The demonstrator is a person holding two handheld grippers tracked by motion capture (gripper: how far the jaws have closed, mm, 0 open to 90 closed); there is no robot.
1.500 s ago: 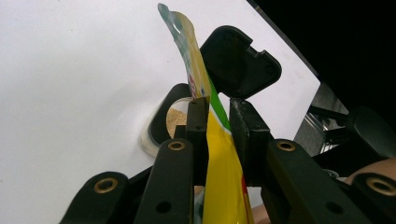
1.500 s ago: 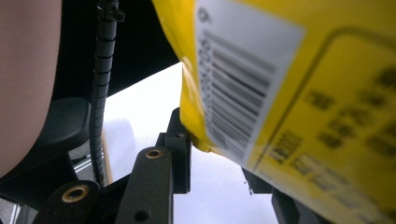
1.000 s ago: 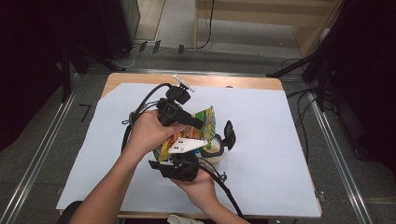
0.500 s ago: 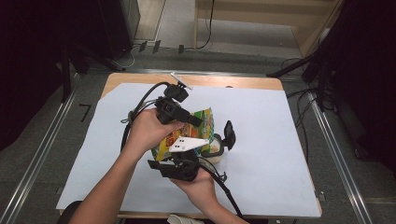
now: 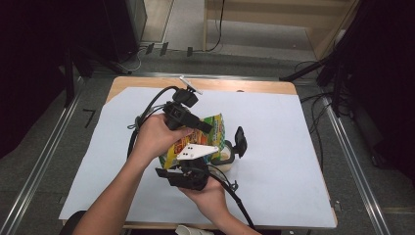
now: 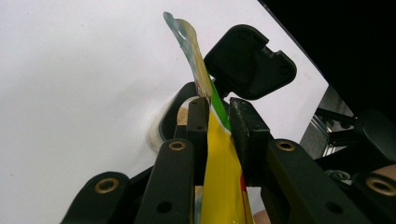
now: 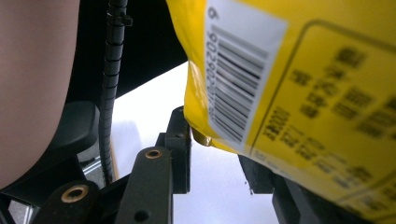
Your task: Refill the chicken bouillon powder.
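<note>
The yellow-and-green snack bag (image 5: 193,139) hangs over the middle of the bench (image 5: 293,147), held up between the two tools. The left hand-held gripper (image 6: 215,123) is clamped on the bag's flat top seal — in the left gripper view the foil runs straight up between its pads. The right hand-held gripper (image 7: 219,154) sits under the bag's lower corner; its jaws stand either side of that corner, but I cannot tell whether they press on it.

From the left gripper, the round container (image 5: 226,155) with its black flip lid (image 5: 240,141) open lies at about 4 o'clock in the high view, just beside and below the bag. The bag's long axis runs from roughly 7 o'clock to 1 o'clock, tilted toward the container — pouring, by my judgement, turns on keeping its mouth over that rim. The left hand is nearer the seal.

A barcode (image 7: 243,79) shows on the yellow back panel; its digits and the printed text beside it are too blurred to read reliably.
</note>
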